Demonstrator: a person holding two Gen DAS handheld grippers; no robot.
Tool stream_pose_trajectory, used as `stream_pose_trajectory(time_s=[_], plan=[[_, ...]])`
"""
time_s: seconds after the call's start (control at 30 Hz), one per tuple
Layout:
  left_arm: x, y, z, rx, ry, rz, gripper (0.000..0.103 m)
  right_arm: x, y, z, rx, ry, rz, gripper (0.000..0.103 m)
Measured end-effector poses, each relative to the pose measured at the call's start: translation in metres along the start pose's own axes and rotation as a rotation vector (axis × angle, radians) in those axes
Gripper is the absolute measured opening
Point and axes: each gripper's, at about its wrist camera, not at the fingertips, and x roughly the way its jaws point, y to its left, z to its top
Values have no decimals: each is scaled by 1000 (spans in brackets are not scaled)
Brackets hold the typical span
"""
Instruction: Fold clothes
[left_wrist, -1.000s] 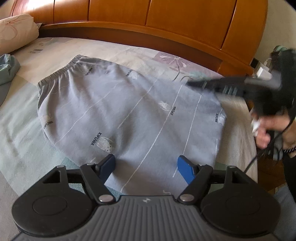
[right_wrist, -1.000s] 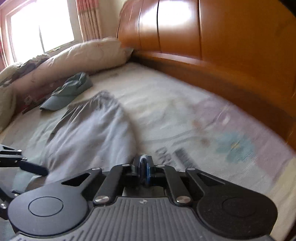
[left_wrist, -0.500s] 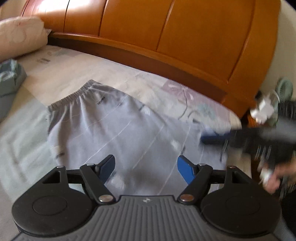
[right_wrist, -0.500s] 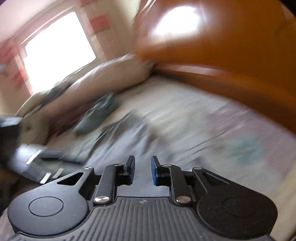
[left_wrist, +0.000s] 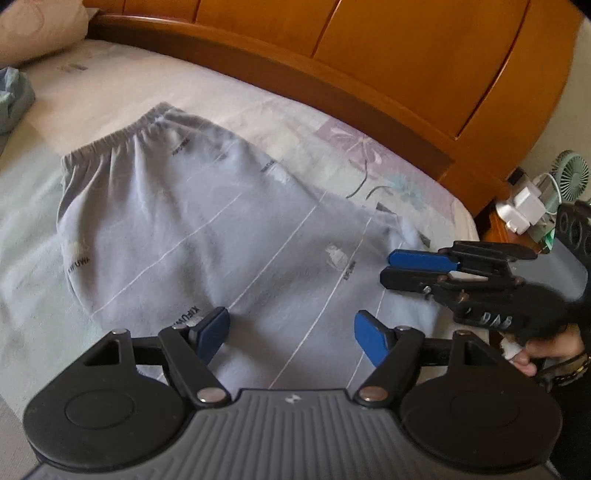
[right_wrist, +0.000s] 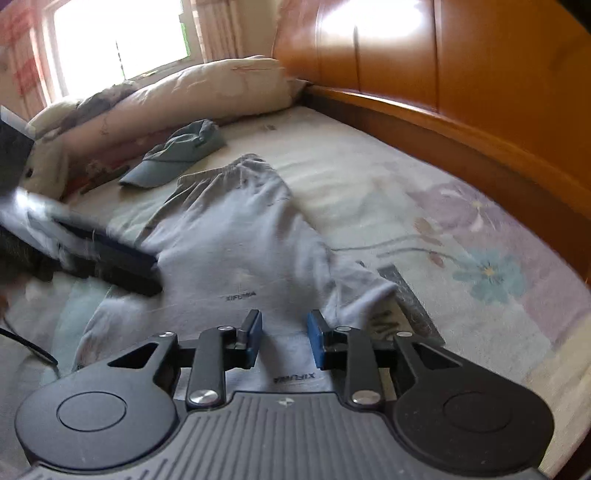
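Below both grippers, grey trousers (left_wrist: 207, 236) flat

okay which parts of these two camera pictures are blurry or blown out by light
Right wrist view: the window is blown out, glare on the headboard, the left gripper smeared. Left wrist view: mostly sharp, grey pants evenly lit, edges bent by the fisheye.

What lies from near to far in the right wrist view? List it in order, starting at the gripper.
Right gripper, jaws opening with nothing pinched → grey trousers spread on the bed → green cap → pillow → window.
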Motion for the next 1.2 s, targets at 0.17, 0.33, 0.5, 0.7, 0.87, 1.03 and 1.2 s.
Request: stream_pose_trajectory(time_s=[0.17, 0.33, 0.5, 0.7, 0.87, 1.03, 1.2], plan=[[-13, -13, 20, 24, -49, -49, 76, -15, 10, 0, -50, -12, -13, 56], [15, -15, 41, 41, -44, -52, 77, -14, 11, -7, -85, 19, -79, 57], [28, -12, 45, 7, -21, -27, 77, -16, 0, -10, -25, 19, -98, 57], [42, -14, 50, -19, 8, -49, 78, -22, -6, -14, 0, 7, -69, 59], [36, -18, 69, 3, -41, -31, 80, -29, -7, -13, -4, -17, -54, 62], [55, -6, 99, -39, -71, -2, 80, -35, -8, -16, -10, -36, -41, 63], [82, 12, 110, -63, -32, 57, 79, -40, -4, -14, -12, -61, -31, 63]])
